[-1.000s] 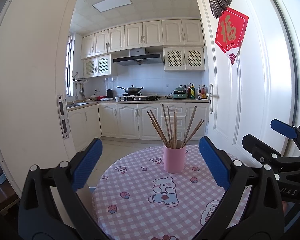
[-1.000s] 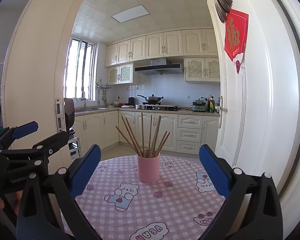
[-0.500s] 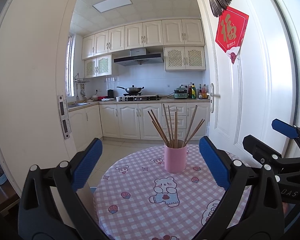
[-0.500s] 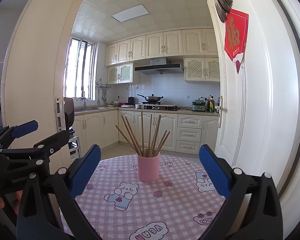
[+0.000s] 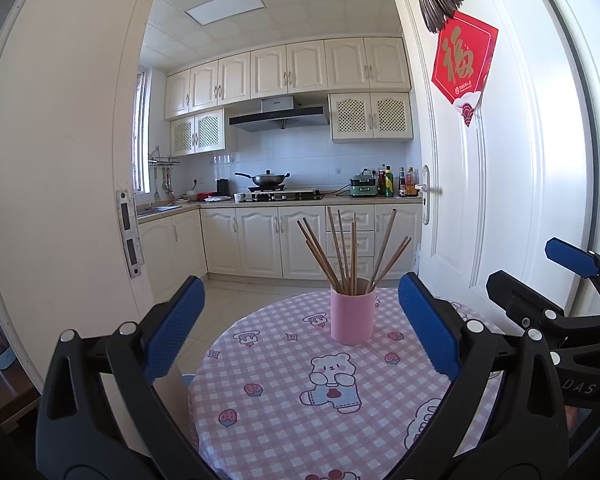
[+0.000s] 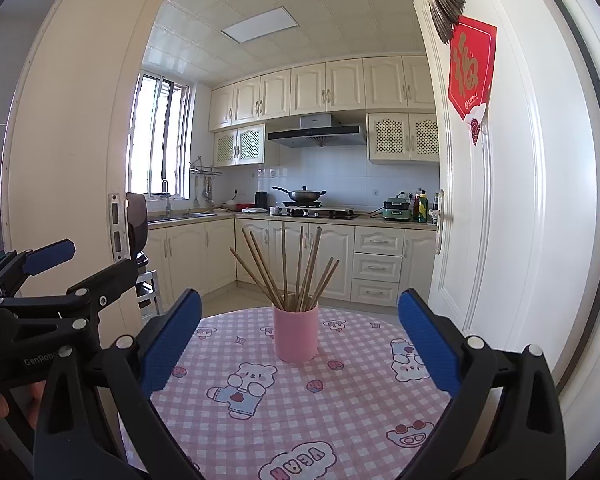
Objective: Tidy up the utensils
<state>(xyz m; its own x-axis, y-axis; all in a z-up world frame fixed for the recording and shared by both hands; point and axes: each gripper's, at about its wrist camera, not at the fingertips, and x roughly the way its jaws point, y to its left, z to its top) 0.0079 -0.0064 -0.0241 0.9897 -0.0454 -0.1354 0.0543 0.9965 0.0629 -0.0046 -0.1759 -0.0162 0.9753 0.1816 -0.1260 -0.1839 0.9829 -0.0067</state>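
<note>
A pink cup (image 5: 351, 315) stands upright on a round table with a pink checked cloth (image 5: 284, 400); it also shows in the right wrist view (image 6: 295, 333). Several brown chopsticks (image 5: 352, 254) stand fanned out in the cup, and they show in the right wrist view (image 6: 296, 268) too. My left gripper (image 5: 300, 332) is open and empty, held short of the cup. My right gripper (image 6: 300, 336) is open and empty, also short of the cup. Each gripper shows at the edge of the other's view, the right one (image 5: 548, 280) and the left one (image 6: 80, 272).
An open white door (image 5: 480, 200) with a red paper decoration (image 5: 462, 64) stands right of the table. A door frame (image 5: 60, 200) rises on the left. Behind the table is a kitchen with cabinets, a stove and a wok (image 5: 266, 178).
Both views have shifted very slightly; the cup sits a touch further right in the left wrist view. Both grippers stay open and empty.
</note>
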